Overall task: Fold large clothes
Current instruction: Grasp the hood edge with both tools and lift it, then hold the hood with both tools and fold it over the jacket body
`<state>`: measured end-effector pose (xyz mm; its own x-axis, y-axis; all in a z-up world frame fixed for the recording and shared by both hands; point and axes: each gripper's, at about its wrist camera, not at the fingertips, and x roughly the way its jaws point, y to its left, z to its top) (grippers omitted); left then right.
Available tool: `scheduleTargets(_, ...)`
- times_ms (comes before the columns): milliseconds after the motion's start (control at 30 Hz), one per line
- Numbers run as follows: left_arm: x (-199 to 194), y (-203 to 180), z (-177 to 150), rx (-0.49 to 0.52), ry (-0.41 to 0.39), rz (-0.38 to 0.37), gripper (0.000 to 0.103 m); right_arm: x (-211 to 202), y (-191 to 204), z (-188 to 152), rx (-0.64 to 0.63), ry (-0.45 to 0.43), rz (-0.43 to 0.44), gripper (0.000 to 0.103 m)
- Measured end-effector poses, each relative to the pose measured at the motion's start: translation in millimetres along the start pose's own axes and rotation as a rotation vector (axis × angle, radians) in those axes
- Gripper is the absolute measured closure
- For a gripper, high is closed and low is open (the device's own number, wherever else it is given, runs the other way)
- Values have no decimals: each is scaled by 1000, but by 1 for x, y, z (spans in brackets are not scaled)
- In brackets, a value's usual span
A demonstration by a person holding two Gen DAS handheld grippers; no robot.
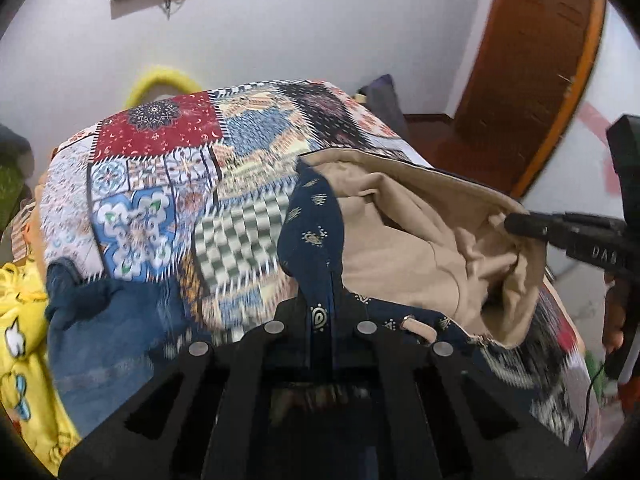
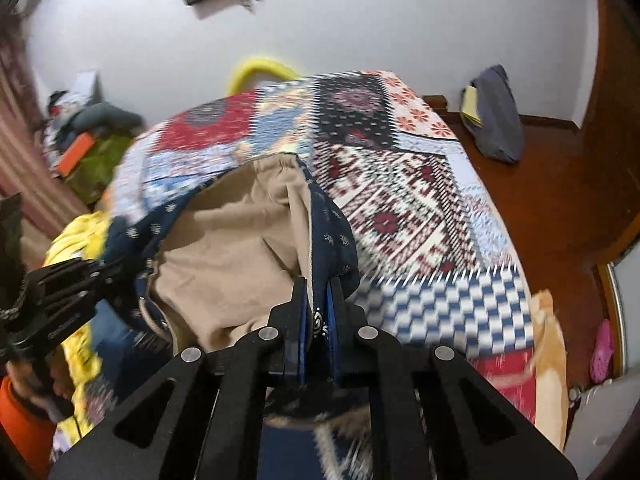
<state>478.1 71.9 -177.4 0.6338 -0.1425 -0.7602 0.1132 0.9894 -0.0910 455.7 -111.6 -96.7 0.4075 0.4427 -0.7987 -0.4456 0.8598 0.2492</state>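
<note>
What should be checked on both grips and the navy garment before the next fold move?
1. Left gripper pinching the navy garment: ok.
2. Right gripper pinching it too: ok.
3. Garment spread flat between the grips: not ok, bunched, beige lining showing.
4. Patchwork bedspread bare ahead for laying down: ok.
5. Lower hem free of the yellow cloth: cannot tell.

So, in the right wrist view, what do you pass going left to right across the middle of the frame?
Left gripper → yellow clothing → navy patterned garment with tan lining, pinched by the right gripper → patchwork bedspread → wooden floor.
</note>
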Motion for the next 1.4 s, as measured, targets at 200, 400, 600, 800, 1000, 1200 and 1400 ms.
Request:
scheduleTargets(200, -31, -20, -54, 62, 59, -44, 97, -18, 10, -58, -32, 14, 23, 95)
scheduleTargets(400, -24, -35, -108, 107, 121, -22, 97, 11, 6, -111, -8, 100, -41, 95)
scheduleTargets(600, 1, -24, -138, 61, 190, -23, 91, 23, 7, -124, -78, 67, -186, 91)
scheduleTargets(800, -9, -19, -138, 46, 176, -30, 83, 14, 17, -116, -118, 102, -185, 68)
scheduleTargets(1000, -34, -22, -113, 65, 99, -36, 55, 2, 32, -101, -140, 25, -149, 59)
scheduleTargets(1200, -27, -14, -77, 33, 54, -23, 50, 27, 43, -74, -150, 28, -150, 54)
scheduleTargets(1400, 21, 0, -59, -37, 113, -22, 50, 62, 40, -61, -164, 73, -202, 53)
